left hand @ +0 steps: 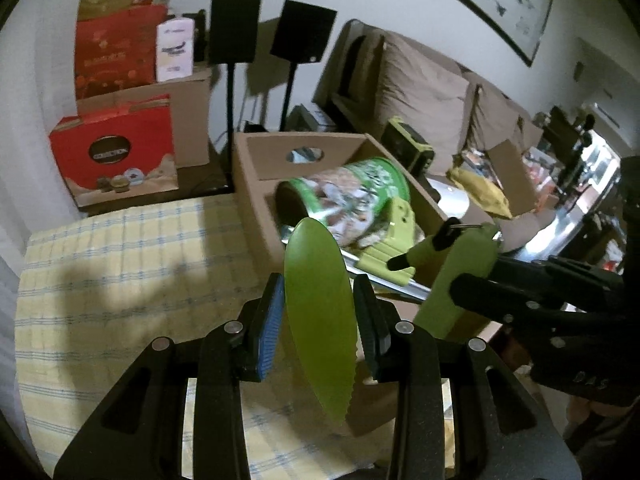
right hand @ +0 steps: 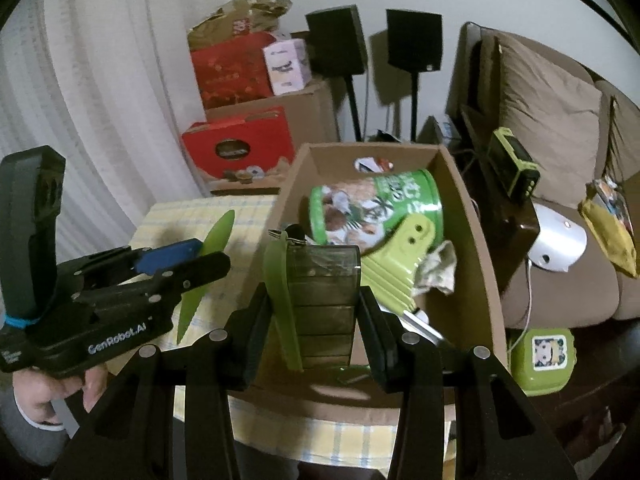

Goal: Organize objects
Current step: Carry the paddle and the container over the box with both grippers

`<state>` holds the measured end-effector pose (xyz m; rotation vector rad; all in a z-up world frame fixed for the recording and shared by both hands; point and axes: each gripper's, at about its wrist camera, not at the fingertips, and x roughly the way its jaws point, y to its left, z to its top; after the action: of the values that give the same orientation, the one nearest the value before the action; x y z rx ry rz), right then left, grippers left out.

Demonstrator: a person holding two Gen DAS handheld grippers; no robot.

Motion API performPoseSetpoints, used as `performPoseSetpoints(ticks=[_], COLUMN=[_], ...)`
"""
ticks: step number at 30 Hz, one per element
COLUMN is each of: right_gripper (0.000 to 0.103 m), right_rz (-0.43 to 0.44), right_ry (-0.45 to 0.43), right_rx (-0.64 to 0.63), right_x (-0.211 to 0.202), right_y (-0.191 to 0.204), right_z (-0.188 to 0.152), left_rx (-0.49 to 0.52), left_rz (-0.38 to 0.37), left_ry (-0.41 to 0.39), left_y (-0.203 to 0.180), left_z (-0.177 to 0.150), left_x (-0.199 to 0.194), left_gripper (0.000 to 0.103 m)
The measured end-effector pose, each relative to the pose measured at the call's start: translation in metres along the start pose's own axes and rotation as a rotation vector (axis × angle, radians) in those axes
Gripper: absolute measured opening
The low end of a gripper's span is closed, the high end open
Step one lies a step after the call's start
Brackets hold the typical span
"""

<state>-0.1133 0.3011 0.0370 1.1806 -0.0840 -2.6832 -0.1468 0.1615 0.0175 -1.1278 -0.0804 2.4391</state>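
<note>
My left gripper [left hand: 320, 304] is shut on a flat green serrated plastic knife [left hand: 320, 312], held over the yellow checked tablecloth [left hand: 120, 264]; it also shows in the right wrist view [right hand: 208, 240]. My right gripper [right hand: 316, 304] is shut on a green-and-smoky clear container [right hand: 320, 300] with a keyring on top, held over the front of the open cardboard box [right hand: 476, 248]. In the left wrist view this container [left hand: 460, 276] is at the right. A green printed tin [right hand: 376, 208] lies on its side in the box beside a green plastic part [right hand: 396, 264].
Red gift boxes [left hand: 116, 152] and cardboard cartons stand behind the table. Two black speakers on stands [left hand: 236, 28] stand by the wall. A brown sofa [right hand: 560, 128] with cushions, a white device and a yellow bag is at the right. A green lunchbox [right hand: 544, 356] sits right of the box.
</note>
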Motion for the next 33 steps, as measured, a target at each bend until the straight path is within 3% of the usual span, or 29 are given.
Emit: performPoseSetpoints(ticks=[12, 26, 30, 33], right_gripper=[0.043, 0.043, 0.044, 0.047], right_rz=[-0.040, -0.035, -0.029, -0.016], right_ry=[0.054, 0.120, 0.130, 0.129], right_rx=[0.043, 0.121, 0.143, 0.157], right_x=[0.014, 0.041, 0.048, 0.050], right_y=[-0.030, -0.056, -0.060, -0.062], right_z=[-0.019, -0.033, -0.036, -0.038], left_rx=[0.038, 0.049, 0.039, 0.029], left_rz=[-0.019, 0.007, 0.032, 0.026], left_ry=[0.037, 0.050, 0.054, 0.043], left_y=[-0.038, -0.044, -0.039, -0.034], left_z=[-0.015, -0.021, -0.022, -0.021], left_x=[0.034, 0.063, 0.069, 0.065], left_gripper=[0.033, 0.034, 0.051, 0.057])
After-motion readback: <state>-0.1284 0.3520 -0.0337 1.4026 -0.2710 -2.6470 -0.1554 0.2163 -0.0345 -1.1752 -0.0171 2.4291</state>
